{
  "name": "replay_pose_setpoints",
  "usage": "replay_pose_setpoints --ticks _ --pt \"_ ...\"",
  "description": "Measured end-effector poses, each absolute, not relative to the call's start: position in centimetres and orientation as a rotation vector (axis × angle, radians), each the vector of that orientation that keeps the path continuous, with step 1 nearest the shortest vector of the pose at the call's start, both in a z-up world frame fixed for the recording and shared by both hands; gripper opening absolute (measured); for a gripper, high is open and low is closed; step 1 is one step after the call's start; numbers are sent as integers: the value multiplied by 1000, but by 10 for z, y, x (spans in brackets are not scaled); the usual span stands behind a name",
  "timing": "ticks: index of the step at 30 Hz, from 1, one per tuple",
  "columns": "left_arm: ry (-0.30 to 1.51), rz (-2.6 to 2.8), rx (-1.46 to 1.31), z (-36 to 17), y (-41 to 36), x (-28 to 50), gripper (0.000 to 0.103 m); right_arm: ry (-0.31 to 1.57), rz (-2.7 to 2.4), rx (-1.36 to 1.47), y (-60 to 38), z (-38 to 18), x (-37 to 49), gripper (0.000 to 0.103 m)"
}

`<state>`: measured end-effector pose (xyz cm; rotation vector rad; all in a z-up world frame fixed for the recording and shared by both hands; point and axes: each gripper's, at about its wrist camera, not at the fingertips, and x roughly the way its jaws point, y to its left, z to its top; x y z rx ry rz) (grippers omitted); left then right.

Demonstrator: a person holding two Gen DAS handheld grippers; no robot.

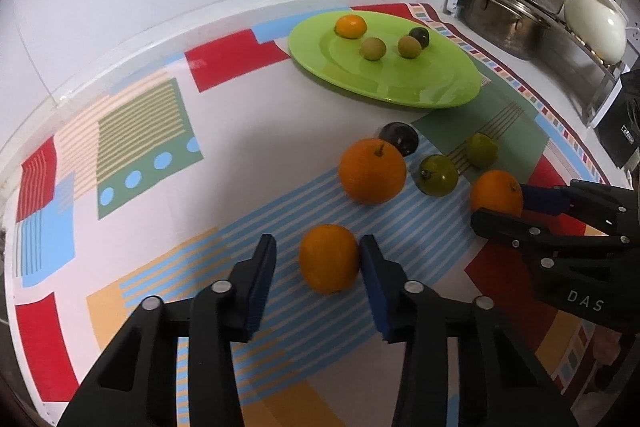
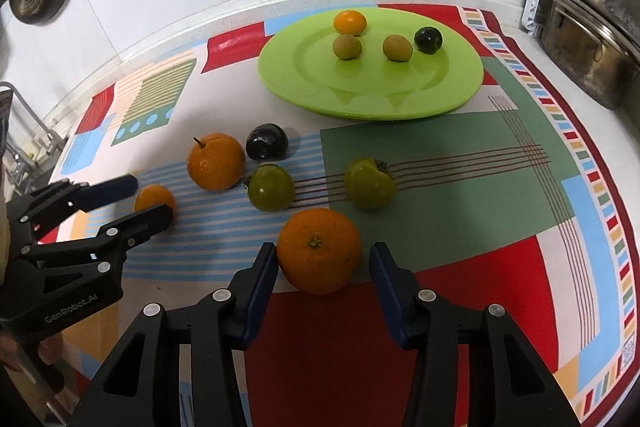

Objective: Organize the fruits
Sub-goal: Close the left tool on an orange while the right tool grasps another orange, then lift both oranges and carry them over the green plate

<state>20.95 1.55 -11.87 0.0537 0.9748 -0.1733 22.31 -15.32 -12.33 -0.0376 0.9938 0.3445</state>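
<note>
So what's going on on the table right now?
A person is sorting fruit with a tool in each hand. The left tool straddles a small orange on the patterned cloth, one pad touching, not yet clamped. The right tool brackets a bigger orange the same way. The green plate holds four small fruits; another orange, two green fruits and a dark one wait on the cloth.

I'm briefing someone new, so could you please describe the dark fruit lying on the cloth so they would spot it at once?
Start at the green plate at the back of the patterned tablecloth. Just in front of it, on the cloth, lies a loose group of fruit. The dark plum is the one nearest the plate, behind the stemmed orange: the only near-black fruit off the plate.
</note>
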Motion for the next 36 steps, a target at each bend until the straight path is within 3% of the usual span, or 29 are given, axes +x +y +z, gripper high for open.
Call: replay_pose_setpoints --ticks 4,17,36 --pt "987 -192 44 -121 14 210 31 988 352 -45 -151 -123 223 43" --pt "963 -210 47 -111 10 202 31 963 358 -35 -155 -117 218 42" --pt "792 -217 83 -51 -3 182 31 827 372 -26 -161 -71 202 42"
